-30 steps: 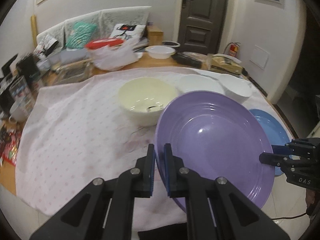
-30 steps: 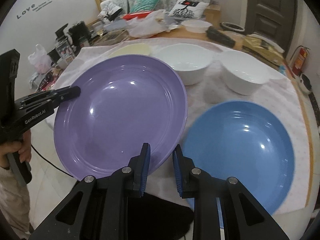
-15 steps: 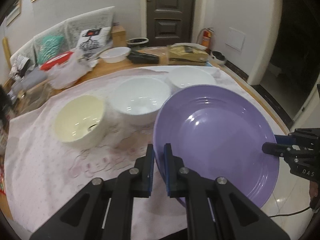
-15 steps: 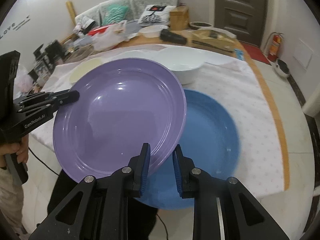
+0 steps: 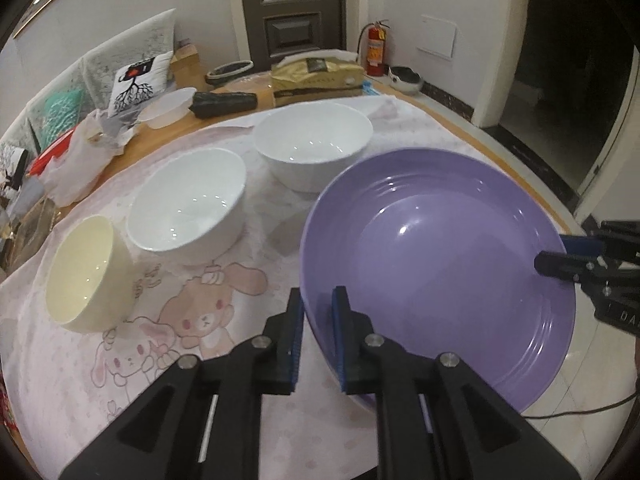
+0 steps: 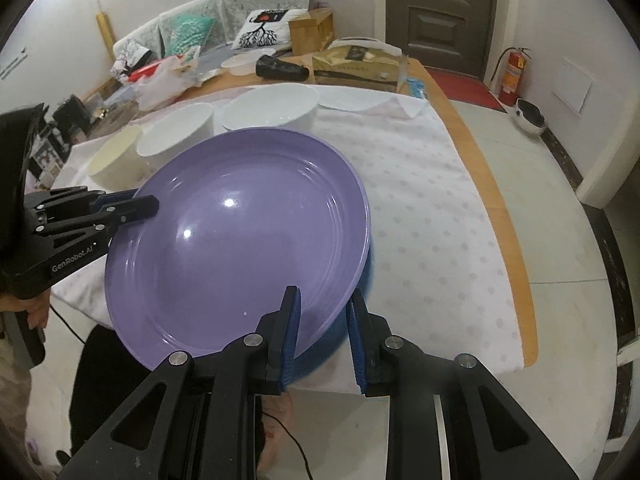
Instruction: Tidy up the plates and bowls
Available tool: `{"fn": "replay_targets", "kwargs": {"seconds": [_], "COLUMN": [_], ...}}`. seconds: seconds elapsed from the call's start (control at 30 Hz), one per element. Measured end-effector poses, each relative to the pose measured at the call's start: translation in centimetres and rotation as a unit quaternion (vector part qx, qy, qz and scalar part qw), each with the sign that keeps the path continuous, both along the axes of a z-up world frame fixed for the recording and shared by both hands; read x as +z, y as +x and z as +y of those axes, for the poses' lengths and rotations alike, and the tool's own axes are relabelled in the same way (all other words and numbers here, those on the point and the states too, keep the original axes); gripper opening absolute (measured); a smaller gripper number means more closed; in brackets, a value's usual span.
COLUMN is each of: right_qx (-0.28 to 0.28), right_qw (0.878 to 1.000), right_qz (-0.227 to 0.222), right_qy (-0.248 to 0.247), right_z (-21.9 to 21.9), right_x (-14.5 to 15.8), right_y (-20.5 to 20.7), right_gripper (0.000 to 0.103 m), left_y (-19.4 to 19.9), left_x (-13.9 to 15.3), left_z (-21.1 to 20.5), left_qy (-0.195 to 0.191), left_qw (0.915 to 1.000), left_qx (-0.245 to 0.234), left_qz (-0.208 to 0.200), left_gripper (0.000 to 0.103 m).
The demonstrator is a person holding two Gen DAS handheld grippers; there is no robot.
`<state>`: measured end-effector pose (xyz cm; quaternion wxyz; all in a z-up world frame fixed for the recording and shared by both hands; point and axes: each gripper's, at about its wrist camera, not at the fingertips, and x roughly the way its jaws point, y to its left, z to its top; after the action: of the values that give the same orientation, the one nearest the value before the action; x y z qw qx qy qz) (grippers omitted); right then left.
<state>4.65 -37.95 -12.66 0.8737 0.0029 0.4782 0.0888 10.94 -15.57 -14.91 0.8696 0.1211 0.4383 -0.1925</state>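
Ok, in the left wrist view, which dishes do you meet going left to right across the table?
Cream bowl → first white bowl → second white bowl → purple plate, gripped at opposite rims by the left gripper and the right gripper.

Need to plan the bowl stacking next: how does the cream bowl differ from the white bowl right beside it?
The cream bowl is pale yellow; the white bowl is bright white. The cream bowl looks narrower, with steeper, straighter walls; the white bowl is wider and flares outward. The cream bowl sits at the end of the row, the white bowl in its middle. Both stand upright and empty on the tablecloth.
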Motion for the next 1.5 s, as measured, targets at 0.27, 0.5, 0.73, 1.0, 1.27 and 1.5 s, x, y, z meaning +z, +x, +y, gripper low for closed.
{"fn": "replay_targets", "kwargs": {"seconds": [0.27, 0.5, 0.73, 1.0, 1.27, 1.5], "right_qx": [0.011, 0.018, 0.022, 0.024, 0.018, 0.041], "right_qw": [1.000, 0.999, 0.998, 0.997, 0.996, 0.998], "right_qz": [0.017, 0.030, 0.038, 0.043, 0.021, -0.019], "right_qy": [-0.005, -0.028, -0.049, -0.053, -0.080, -0.036], "right_z": [-0.1, 0.6, 1.0, 1.1, 1.3, 3.2], "right_x": [-0.9, -1.3, -1.7, -1.6, -0.1, 2.4], "right_y": [0.2, 0.6, 0.4, 0.5, 0.9, 2.2], "right_gripper": [0.019, 0.020, 0.021, 0.028, 0.050, 0.061], "left_y": [0.2, -0.1, -0.1, 0.0, 0.1, 1.2], "left_x": [-0.9, -1.5, -2.0, -2.0, -1.1, 1.7], "left_z": [-0.2, -0.5, -0.7, -0.6, 1.4, 4.4], "left_qy": [0.021, 0.045, 0.059, 0.057, 0.020, -0.030], "left_qw": [0.9997, 0.9989, 0.9981, 0.9982, 0.9997, 0.9995], "left_qx": [-0.009, -0.015, -0.017, -0.019, -0.013, -0.007], "left_qz": [0.005, 0.001, -0.001, -0.001, 0.005, 0.001], "left_gripper": [0.012, 0.013, 0.013, 0.015, 0.026, 0.026]}}
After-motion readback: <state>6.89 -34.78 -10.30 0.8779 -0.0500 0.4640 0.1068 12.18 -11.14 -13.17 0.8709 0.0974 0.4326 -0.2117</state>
